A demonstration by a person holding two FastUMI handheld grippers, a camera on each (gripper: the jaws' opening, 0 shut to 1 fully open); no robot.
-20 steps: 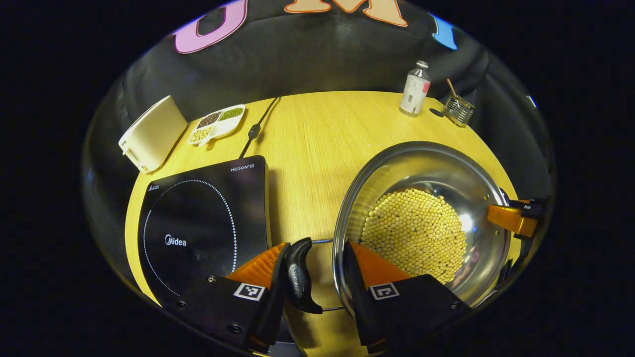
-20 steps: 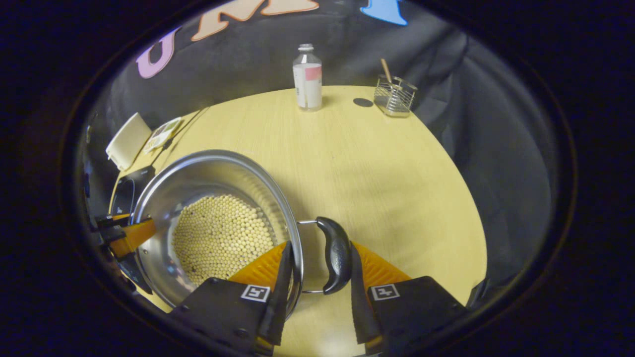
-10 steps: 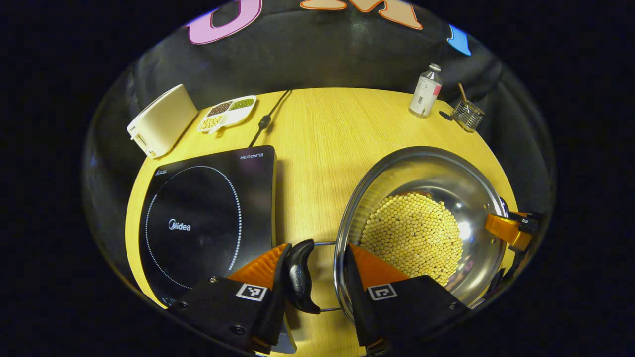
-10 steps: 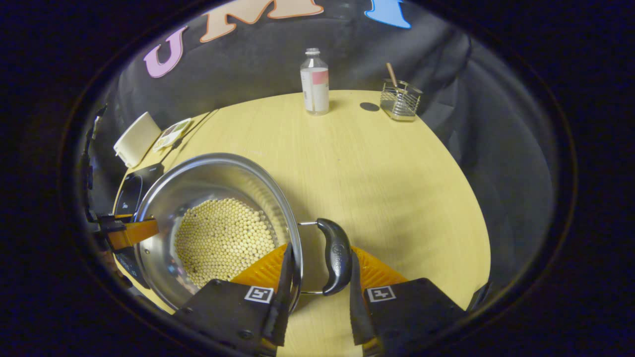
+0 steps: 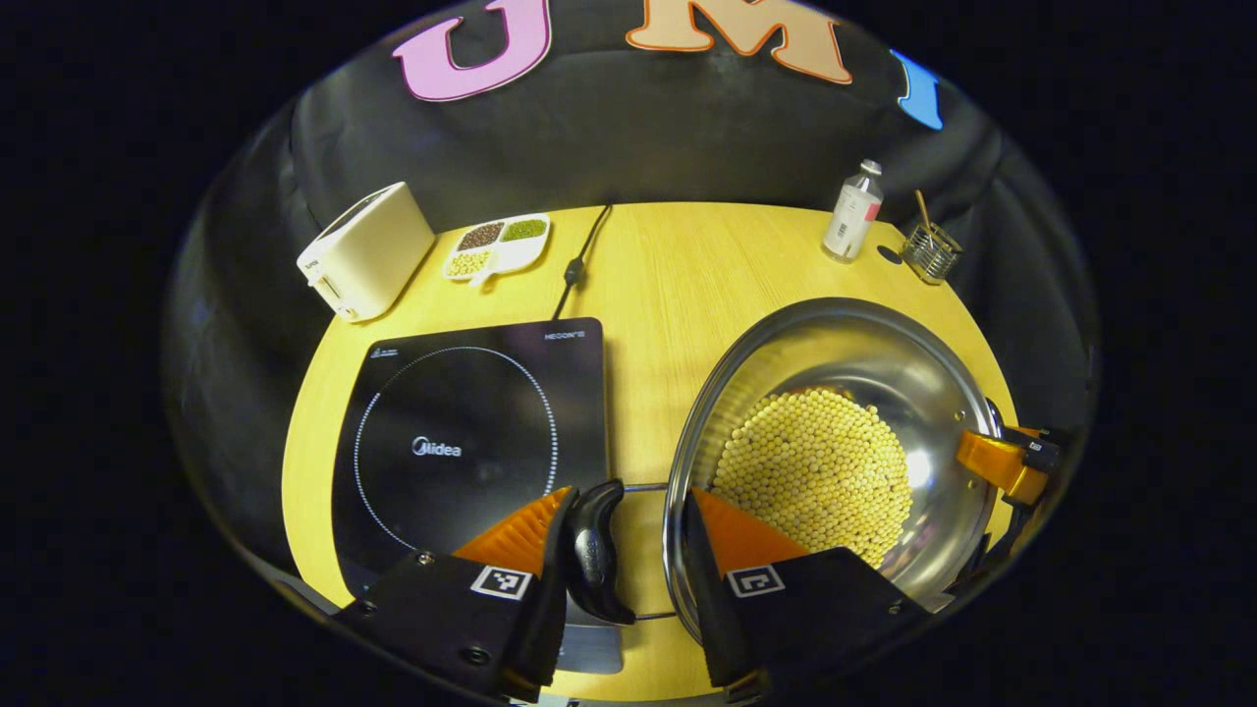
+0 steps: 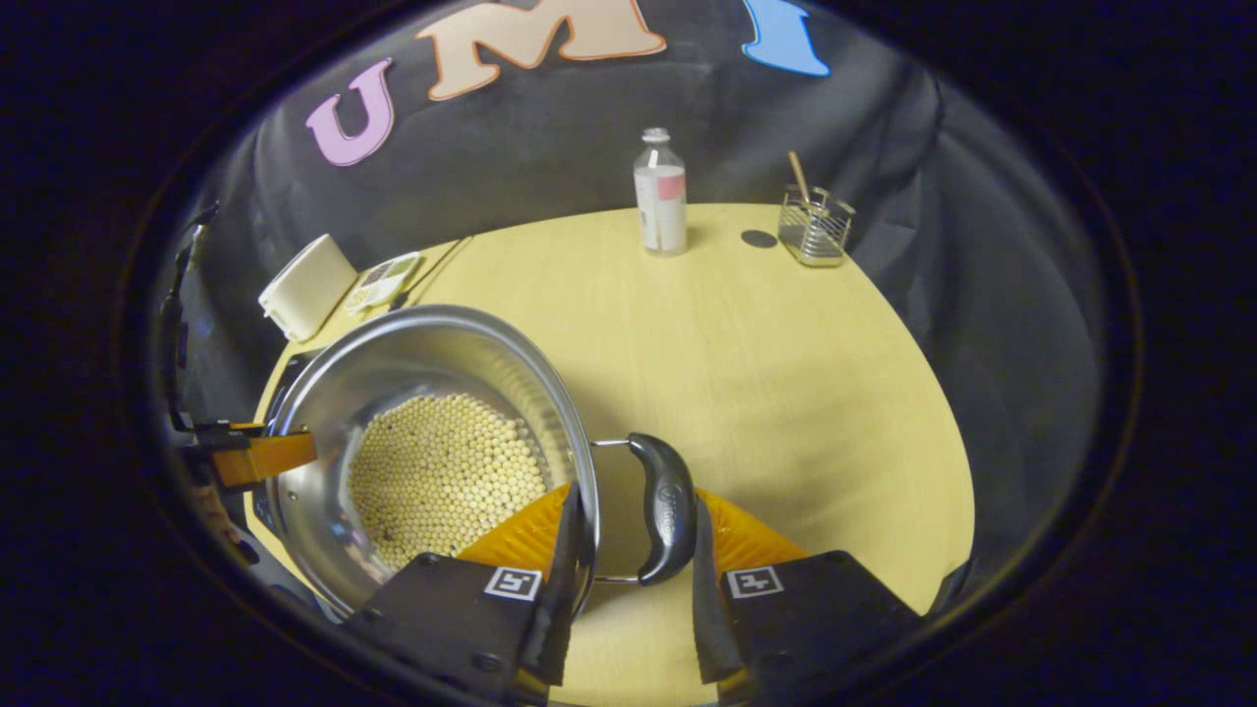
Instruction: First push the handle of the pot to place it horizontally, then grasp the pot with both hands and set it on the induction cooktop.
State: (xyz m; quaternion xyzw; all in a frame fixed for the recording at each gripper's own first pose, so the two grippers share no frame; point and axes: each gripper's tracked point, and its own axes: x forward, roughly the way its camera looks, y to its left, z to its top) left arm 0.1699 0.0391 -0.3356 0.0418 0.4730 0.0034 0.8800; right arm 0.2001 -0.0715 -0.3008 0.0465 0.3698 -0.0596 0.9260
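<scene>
— What stands at the far edge of the round wooden table (image 5: pixel 668 265)?

— A cream toaster (image 5: pixel 365 250) on the left. Just beside it is a white divided dish (image 5: pixel 497 247) with dark, green and pale beans in separate compartments.

— And on the right side?

— A clear bottle (image 6: pixel 661 192) with a white and pink label stands upright. Near it is a small wire holder (image 6: pixel 814 225) with a wooden stick inside, and a dark round spot (image 6: pixel 758 239) lies between them.

— Any cable?

— Yes, a black cable (image 5: pixel 579 255) runs toward the wall.
</scene>
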